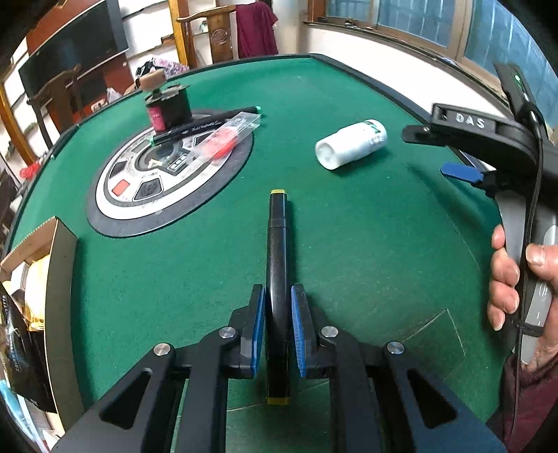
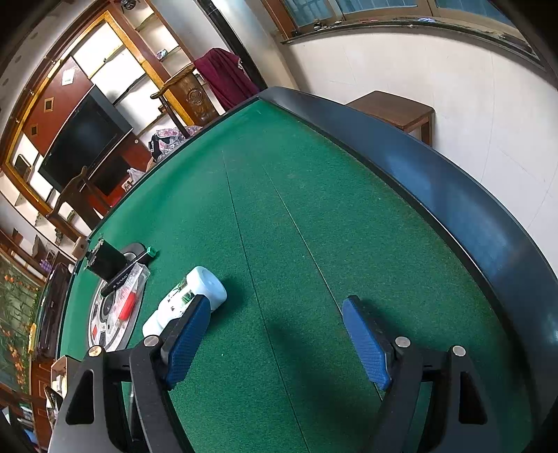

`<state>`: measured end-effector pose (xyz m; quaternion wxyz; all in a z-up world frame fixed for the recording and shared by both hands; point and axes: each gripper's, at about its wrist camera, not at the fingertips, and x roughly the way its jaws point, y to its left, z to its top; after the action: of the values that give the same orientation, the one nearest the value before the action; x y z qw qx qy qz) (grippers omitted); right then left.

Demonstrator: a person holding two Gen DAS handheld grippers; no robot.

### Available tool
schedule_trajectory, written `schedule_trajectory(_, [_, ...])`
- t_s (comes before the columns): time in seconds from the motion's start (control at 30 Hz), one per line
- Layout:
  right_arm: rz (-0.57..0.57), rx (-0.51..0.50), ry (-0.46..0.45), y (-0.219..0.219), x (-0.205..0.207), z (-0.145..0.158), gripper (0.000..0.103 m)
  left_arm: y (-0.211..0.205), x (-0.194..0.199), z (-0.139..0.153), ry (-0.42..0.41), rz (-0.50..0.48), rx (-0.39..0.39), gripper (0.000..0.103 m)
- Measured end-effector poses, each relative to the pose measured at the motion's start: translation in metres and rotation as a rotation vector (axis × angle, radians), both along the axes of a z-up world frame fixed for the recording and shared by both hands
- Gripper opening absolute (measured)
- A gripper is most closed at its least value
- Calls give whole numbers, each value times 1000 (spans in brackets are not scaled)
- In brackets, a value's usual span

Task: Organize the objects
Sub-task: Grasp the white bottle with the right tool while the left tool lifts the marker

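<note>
Where green felt table spreads, window

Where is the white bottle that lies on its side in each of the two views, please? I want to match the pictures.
Left wrist view: the white bottle lies on the green felt, upper right of centre, beyond the black marker held in the left gripper.
Right wrist view: the white bottle lies lower left, partly behind the left finger of the right gripper.
Shared landmark: the round control panel in the table.
</note>
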<state>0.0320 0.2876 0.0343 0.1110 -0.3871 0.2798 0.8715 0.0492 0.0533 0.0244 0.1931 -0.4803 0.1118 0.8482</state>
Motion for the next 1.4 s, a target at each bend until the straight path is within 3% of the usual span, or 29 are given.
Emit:
schedule_trajectory(0.07, [3,7,1,-1,0,0,83,5,-1,-2,-8,2,2,17])
schedule_trajectory(0.2, [9,8,9,-1,0,0,84,22,-4,-5,11,-17,-5,33])
schedule_trajectory(0.27, [20,-9,20,-1,1,-1,85,23,-6,-5,17,-12,11,33])
schedule_trajectory(0.37, [42,-35,47,-3,2,-1,85,13,-7,-3,5,4,50,14])
schedule_trajectory(0.53, [104,-52,72,-19,-3,7,85,-18,-2,16,17,33,116,14])
schedule_trajectory(0.67, [183,-45,2,-44,-23,7,84,-42,4,32,40,59,165,14])
schedule_trajectory(0.87, [161,27,-112,-64,-62,2,82,-81,16,40,53,98,212,14])
schedule_trajectory(0.97, [153,96,-156,-76,-77,0,77,-101,13,35,25,135,253,14])
schedule_trajectory(1.03, [148,186,-188,-86,-83,-1,67,-110,12,31,8,152,278,14])
schedule_trajectory(1.1, [155,275,-210,-96,-84,-1,41,-120,12,30,-1,168,298,14])
schedule_trajectory(1.13, [164,304,-213,-98,-81,-2,37,-124,13,30,0,174,303,14])
schedule_trajectory(1.23, [180,308,-204,-100,-72,-3,37,-133,17,31,6,190,315,14])
schedule_trajectory(1.4, [209,225,-180,-93,-50,-1,37,-141,26,33,18,209,324,14])
